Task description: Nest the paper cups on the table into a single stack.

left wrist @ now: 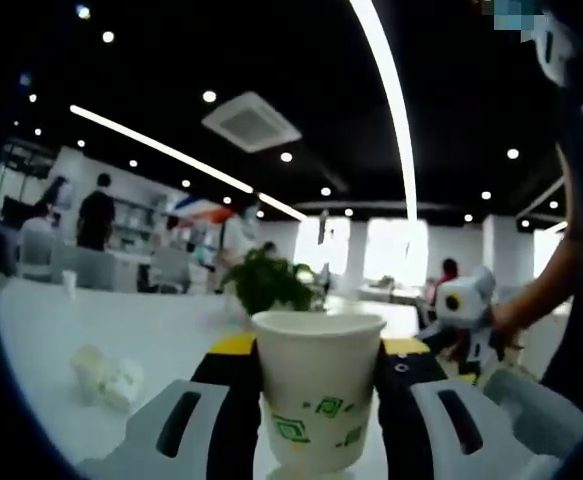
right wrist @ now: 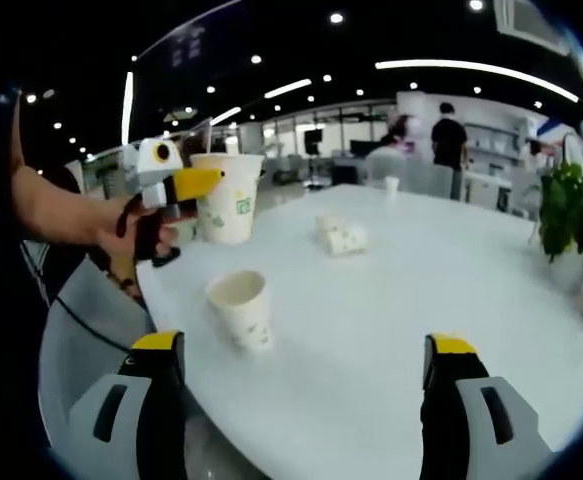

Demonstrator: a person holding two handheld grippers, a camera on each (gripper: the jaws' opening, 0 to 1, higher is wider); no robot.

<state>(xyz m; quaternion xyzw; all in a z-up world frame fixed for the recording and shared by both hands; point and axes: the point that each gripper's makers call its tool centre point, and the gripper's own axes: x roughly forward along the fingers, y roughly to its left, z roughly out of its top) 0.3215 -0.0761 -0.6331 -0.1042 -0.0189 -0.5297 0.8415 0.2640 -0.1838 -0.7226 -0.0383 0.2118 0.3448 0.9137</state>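
A white paper cup with green marks (left wrist: pixel 316 400) stands upright between the jaws of my left gripper (left wrist: pixel 318 346), which is shut on its sides. In the right gripper view the same cup (right wrist: pixel 229 197) is held by the left gripper (right wrist: pixel 176 185) at the table's far left edge, in a person's hand. I cannot tell whether it touches the table. A second paper cup (right wrist: pixel 241 308) stands upright and empty on the white table (right wrist: pixel 421 290), nearer to my right gripper (right wrist: pixel 304 345). That gripper is open with nothing between its jaws, and it shows as right gripper (left wrist: pixel 466 300) in the left gripper view.
A crumpled piece of paper (right wrist: pixel 341 235) lies mid-table, also seen as crumpled paper (left wrist: pixel 106 375). A potted plant (right wrist: pixel 576 215) stands at the right edge. A small cup (right wrist: pixel 392 184) sits at the far side. People stand in the background.
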